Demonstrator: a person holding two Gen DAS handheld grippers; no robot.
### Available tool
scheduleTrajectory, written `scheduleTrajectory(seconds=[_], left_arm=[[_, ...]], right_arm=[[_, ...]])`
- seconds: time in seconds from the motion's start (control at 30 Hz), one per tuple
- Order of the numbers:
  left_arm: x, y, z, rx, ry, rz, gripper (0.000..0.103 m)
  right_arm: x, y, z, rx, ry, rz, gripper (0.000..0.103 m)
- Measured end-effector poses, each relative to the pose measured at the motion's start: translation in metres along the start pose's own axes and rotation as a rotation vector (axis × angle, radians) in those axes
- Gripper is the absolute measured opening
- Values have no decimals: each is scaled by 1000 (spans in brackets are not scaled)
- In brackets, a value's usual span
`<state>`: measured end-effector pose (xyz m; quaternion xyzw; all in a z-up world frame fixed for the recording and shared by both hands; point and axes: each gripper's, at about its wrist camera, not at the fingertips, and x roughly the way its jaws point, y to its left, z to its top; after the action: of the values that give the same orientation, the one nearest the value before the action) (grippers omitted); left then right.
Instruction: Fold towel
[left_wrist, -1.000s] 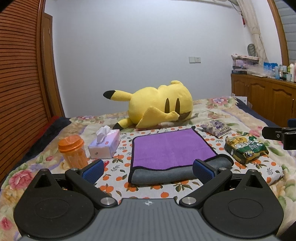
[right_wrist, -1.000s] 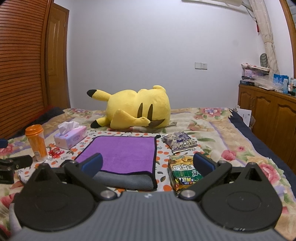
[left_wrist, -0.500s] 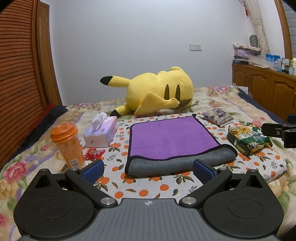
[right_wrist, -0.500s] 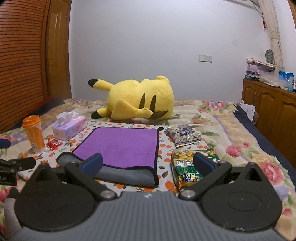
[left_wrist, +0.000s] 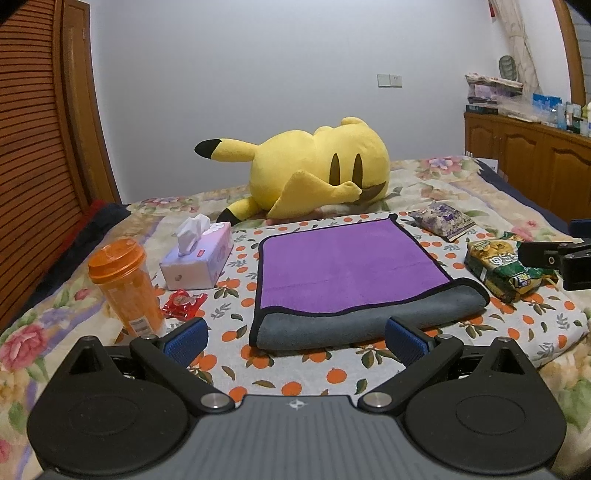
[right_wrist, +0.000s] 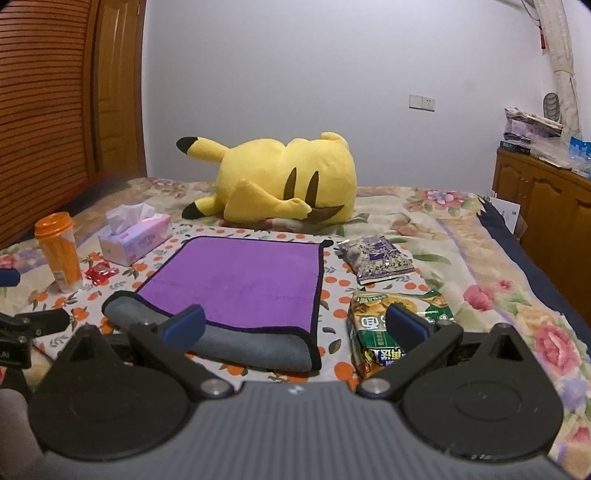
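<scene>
A purple towel (left_wrist: 347, 262) with a grey underside lies folded on the orange-print cloth on the bed; its grey fold edge (left_wrist: 369, 321) faces me. It also shows in the right wrist view (right_wrist: 243, 280). My left gripper (left_wrist: 295, 339) is open and empty, just short of the towel's near edge. My right gripper (right_wrist: 295, 326) is open and empty, over the towel's near right corner and a snack bag. The right gripper's tip shows at the right edge of the left wrist view (left_wrist: 554, 258).
A yellow plush toy (left_wrist: 314, 177) lies behind the towel. An orange bottle (left_wrist: 125, 284), a tissue box (left_wrist: 199, 258) and a red wrapper (left_wrist: 183, 302) sit left of it. A green snack bag (left_wrist: 502, 269) and a purple packet (left_wrist: 441, 219) lie on the right.
Both grippers have pulled back and lowered a little from the towel, staying open. The towel has not moved.
</scene>
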<state>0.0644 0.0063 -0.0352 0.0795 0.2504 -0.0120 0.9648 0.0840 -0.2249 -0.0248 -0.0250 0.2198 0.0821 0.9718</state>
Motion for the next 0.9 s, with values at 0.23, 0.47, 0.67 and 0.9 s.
scheduleTrajectory(seconds=[0.23, 0.47, 0.67, 0.9], left_arm=[[18, 5, 2, -4, 21, 5, 103], [32, 8, 6, -12, 26, -3, 103], [46, 10, 8, -19, 33, -13, 103], [61, 18, 8, -38, 51, -21, 103]], right_arm=[[16, -1, 4, -11, 22, -1, 103], [32, -1, 8, -17, 36, 7, 103], [46, 1, 9, -39, 63, 16, 103], [61, 3, 10, -45, 88, 30, 103]])
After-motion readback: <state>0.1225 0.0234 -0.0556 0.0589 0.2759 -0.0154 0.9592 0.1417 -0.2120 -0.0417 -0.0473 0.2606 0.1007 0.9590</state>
